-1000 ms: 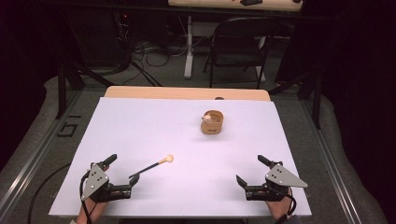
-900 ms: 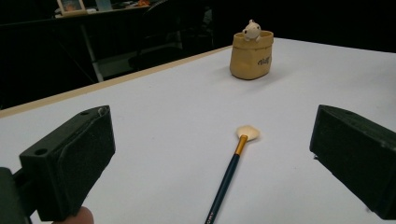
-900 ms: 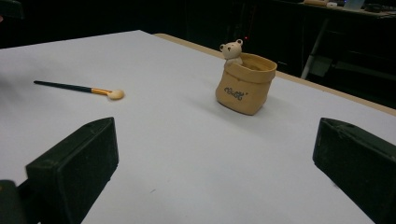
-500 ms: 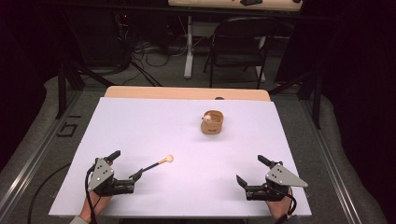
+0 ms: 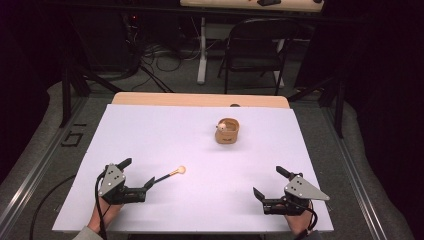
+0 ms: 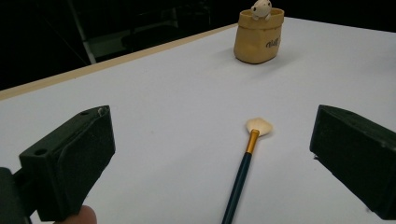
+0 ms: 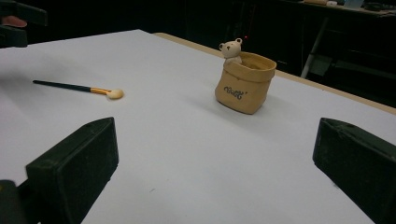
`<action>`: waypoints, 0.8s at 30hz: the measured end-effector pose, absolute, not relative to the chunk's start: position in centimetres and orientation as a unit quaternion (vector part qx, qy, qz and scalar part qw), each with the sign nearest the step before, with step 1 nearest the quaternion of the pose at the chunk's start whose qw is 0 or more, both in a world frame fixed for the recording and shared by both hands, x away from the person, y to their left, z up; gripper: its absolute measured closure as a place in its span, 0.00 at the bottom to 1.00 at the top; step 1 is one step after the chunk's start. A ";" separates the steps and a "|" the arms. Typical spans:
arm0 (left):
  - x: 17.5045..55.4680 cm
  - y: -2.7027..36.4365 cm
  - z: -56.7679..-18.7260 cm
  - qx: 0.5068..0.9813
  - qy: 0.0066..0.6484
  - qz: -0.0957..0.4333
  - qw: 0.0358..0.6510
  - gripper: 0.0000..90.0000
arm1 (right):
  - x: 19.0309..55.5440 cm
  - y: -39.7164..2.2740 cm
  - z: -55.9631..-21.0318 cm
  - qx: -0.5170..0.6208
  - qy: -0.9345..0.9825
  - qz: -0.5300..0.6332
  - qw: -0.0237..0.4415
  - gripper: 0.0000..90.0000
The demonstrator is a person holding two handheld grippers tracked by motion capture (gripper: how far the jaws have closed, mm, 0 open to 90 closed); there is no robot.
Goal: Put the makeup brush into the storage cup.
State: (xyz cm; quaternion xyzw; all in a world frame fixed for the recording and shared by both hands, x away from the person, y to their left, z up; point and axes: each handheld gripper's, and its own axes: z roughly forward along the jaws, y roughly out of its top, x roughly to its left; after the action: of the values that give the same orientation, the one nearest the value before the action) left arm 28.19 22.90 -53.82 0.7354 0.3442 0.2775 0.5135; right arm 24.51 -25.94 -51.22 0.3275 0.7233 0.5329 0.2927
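Note:
A thin brush (image 5: 167,175) with a dark handle, gold ferrule and cream tip lies on the white table (image 5: 165,135) at the front left. My left gripper (image 5: 139,171) stands open at the handle's near end; in the left gripper view the brush (image 6: 246,158) runs up between the two wide-apart jaws of that gripper (image 6: 212,161). A tan bag-shaped pot (image 5: 227,133) with a small bear figure at its rim stands upright past the table's middle. My right gripper (image 5: 267,181) rests open at the front right, with the pot (image 7: 243,88) well ahead of it and nothing between the jaws.
A tan wooden strip (image 5: 200,100) edges the table's far side. Behind it stand a dark folding chair (image 5: 255,50) and cables on the floor. White table surface stretches between the brush, the pot and both grippers.
My left gripper has crept forward and a little to the right, toward the brush handle. The right gripper, brush and pot have stayed put.

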 end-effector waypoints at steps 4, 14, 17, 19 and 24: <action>28.7 22.8 -53.8 0.740 0.345 0.270 0.511 0.00 | 24.5 -25.9 -51.2 0.326 0.725 0.531 0.292 0.00; 29.7 22.2 -53.5 0.761 0.344 0.243 0.493 0.00 | 24.5 -25.9 -51.2 0.326 0.723 0.532 0.296 0.00; 30.0 22.1 -53.4 0.766 0.343 0.238 0.488 0.00 | 24.5 -26.0 -51.2 0.327 0.726 0.530 0.293 0.00; 30.2 22.1 -53.3 0.769 0.344 0.237 0.484 0.00 | 24.5 -26.0 -51.2 0.327 0.725 0.530 0.293 0.00; 30.7 22.0 -53.1 0.780 0.343 0.226 0.472 0.00 | 24.5 -25.9 -51.3 0.327 0.725 0.531 0.292 0.00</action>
State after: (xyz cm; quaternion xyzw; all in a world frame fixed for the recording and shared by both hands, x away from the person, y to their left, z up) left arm 30.67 21.97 -53.11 0.7799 0.3430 0.2260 0.4723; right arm 24.54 -25.94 -51.26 0.3270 0.7250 0.5310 0.2923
